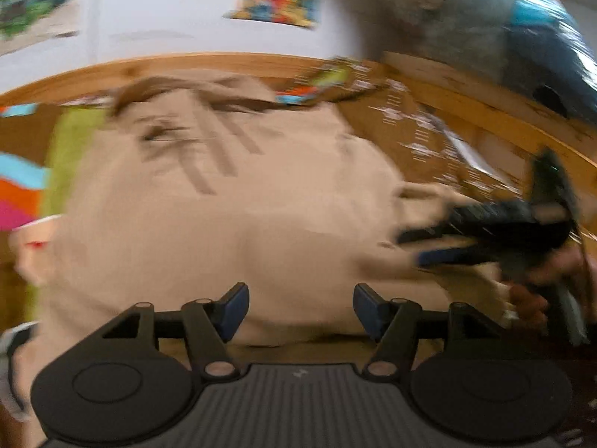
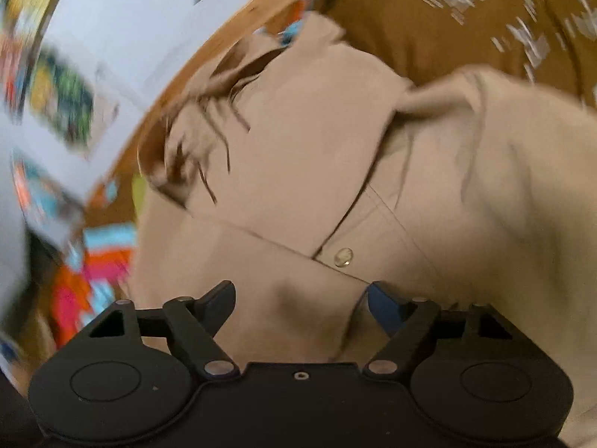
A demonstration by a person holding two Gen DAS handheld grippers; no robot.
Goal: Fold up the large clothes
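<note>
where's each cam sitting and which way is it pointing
Left wrist: rides the left gripper, jaws open, facing forward over the beige garment toward the wooden rail; the right gripper and a hand show at right.
Right wrist: rides the right gripper, jaws open, close above the garment's snap button.
Shared: the same garment and brown patterned bedding.

Beige garment [image 1: 238, 224] spread flat, left hand-held gripper [image 1: 300, 311] open above hem

Beige shirt [image 2: 298, 171] on a patterned brown spread [image 2: 429, 18]

Pale button [image 2: 343, 256]; white flecks dot the brown; blue pads [image 1: 234, 308] on black fingers.
</note>
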